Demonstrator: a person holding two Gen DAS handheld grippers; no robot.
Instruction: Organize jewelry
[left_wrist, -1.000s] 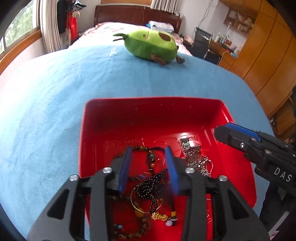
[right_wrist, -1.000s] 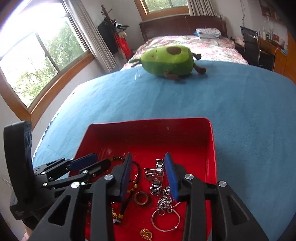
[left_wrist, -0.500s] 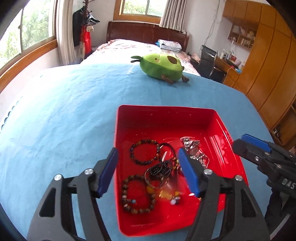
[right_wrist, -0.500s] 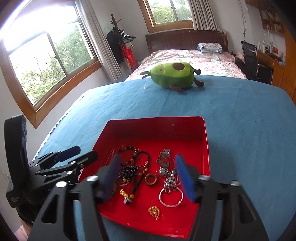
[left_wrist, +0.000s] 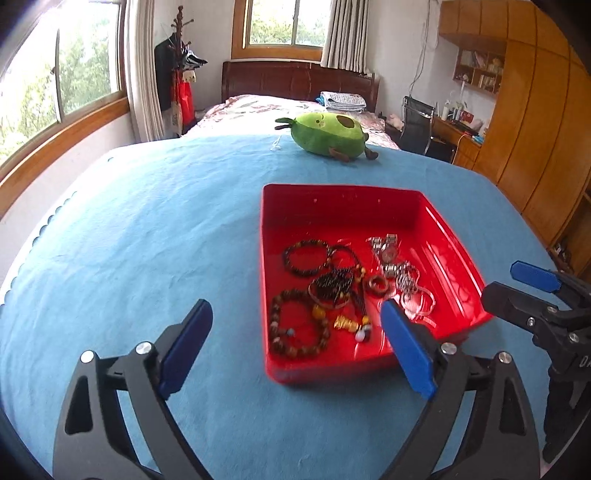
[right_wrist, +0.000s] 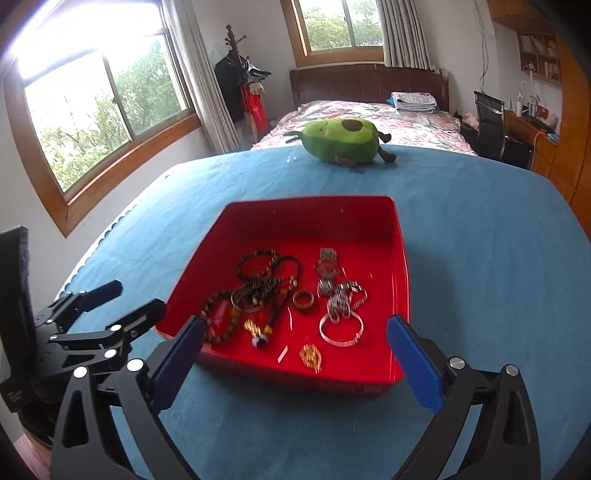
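A red tray (left_wrist: 448, 236) (right_wrist: 400, 258) sits on the blue cloth and holds several pieces of jewelry: bead bracelets (left_wrist: 297, 326) (right_wrist: 256, 262), a silver watch (left_wrist: 386, 249) (right_wrist: 327, 267), a silver chain and bangle (right_wrist: 341, 325), a ring (right_wrist: 304, 299) and a gold charm (right_wrist: 311, 356). My left gripper (left_wrist: 295, 347) is open and empty, held back from the tray's near left corner. My right gripper (right_wrist: 295, 354) is open and empty, held back from the tray's near edge. Each gripper shows in the other's view: the right one (left_wrist: 535, 295), the left one (right_wrist: 99, 310).
A green avocado plush toy (left_wrist: 327, 136) (right_wrist: 343, 140) lies at the far edge of the blue cloth (left_wrist: 147, 229). A bed, a coat stand, windows, a desk with a chair and wooden wardrobes stand beyond.
Both grippers have pulled back and up out of the tray and opened wide. The jewelry stays in the tray.
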